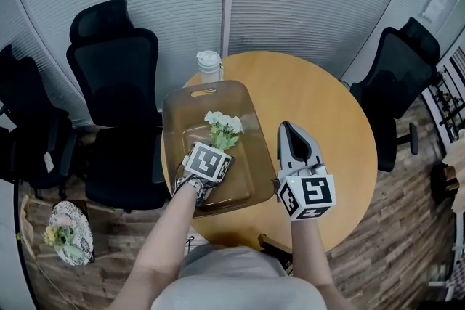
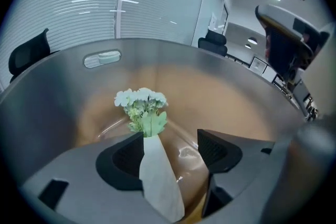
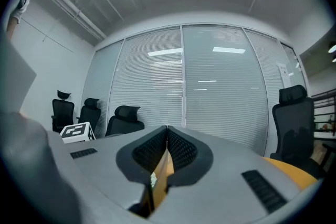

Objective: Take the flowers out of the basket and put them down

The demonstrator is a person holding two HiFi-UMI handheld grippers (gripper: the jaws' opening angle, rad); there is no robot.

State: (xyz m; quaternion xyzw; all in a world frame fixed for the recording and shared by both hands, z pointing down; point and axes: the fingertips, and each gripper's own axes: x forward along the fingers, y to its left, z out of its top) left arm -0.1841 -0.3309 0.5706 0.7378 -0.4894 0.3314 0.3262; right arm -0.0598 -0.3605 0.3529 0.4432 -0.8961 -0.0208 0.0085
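Left gripper (image 2: 170,150) is down in the basket (image 1: 190,107), jaws spread astride the bouquet (image 2: 140,105) lying mid-basket. Right gripper (image 1: 292,141) is pinched shut, empty. The paper wrap (image 2: 157,181) hugs one jaw, so a lopsided squeeze could let it slip.

The bare left arm (image 1: 161,247) reaches forward. The grey left tool (image 2: 170,147), with a black-and-white marker cube on top, tips down at a slant. Its two black jaws stand wide apart. The bare right arm (image 1: 311,258) stretches out beside it. The grey right tool (image 3: 167,145), with the same kind of cube, points flat and straight ahead, and its black jaws are pressed together.
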